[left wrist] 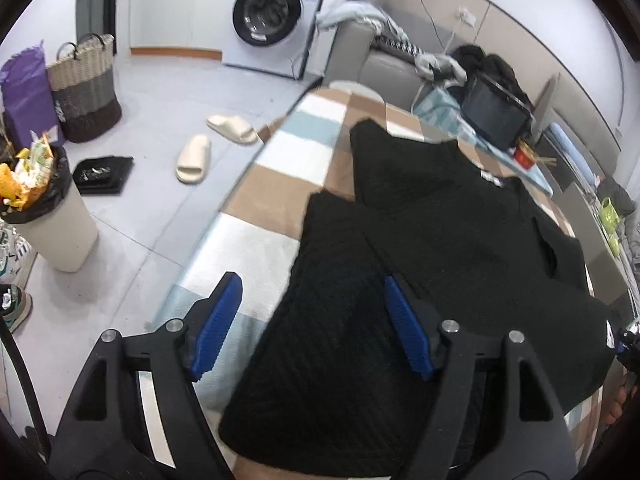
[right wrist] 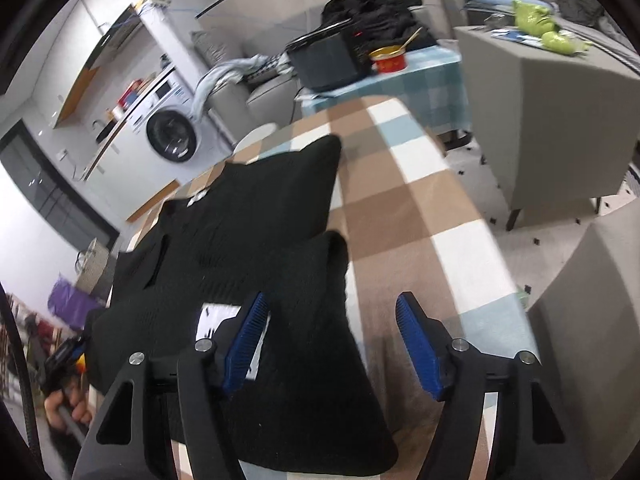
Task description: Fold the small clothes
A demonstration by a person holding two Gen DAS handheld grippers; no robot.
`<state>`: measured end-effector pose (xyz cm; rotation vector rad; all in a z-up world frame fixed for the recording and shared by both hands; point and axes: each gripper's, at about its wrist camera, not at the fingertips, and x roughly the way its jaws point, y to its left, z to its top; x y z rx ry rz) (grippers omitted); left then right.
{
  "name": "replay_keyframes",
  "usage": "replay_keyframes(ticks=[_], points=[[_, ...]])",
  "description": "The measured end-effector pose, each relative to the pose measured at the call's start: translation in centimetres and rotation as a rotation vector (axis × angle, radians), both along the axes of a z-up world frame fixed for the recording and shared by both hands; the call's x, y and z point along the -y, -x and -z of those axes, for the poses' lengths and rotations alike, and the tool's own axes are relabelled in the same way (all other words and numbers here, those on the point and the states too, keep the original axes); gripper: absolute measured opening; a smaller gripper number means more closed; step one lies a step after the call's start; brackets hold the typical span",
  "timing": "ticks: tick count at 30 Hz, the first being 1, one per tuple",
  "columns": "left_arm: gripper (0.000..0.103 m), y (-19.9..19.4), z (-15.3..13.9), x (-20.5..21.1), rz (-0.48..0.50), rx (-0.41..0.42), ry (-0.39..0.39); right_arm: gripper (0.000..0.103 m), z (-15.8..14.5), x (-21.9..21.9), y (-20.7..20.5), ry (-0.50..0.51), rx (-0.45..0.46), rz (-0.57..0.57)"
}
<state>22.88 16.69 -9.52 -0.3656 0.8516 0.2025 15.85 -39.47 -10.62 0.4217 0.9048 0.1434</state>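
A black knitted top lies spread flat on a brown, white and blue checked blanket. In the left wrist view my left gripper is open just above one black sleeve, which runs toward the near edge; its blue fingertips straddle the sleeve's edge without pressing on it. In the right wrist view my right gripper is open above the other sleeve, with one pad over the cloth and one over bare blanket. Neither gripper holds anything.
A washing machine, a woven basket, a full bin and two slippers stand on the floor to the left. Behind the blanket are a black box, a red bowl and grey sofa blocks.
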Motion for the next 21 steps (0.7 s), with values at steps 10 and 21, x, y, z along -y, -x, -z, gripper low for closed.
replay_keyframes(ticks=[10,21], points=[[0.034,-2.7,2.0,2.9,0.102,-0.011,0.014,0.045,1.8,-4.0,-2.6,0.062,-0.037,-0.118],[0.026,-0.5,1.8,4.4,0.171,-0.025,-0.037,0.038,2.6,-4.7,-2.6,0.082,-0.065,-0.158]])
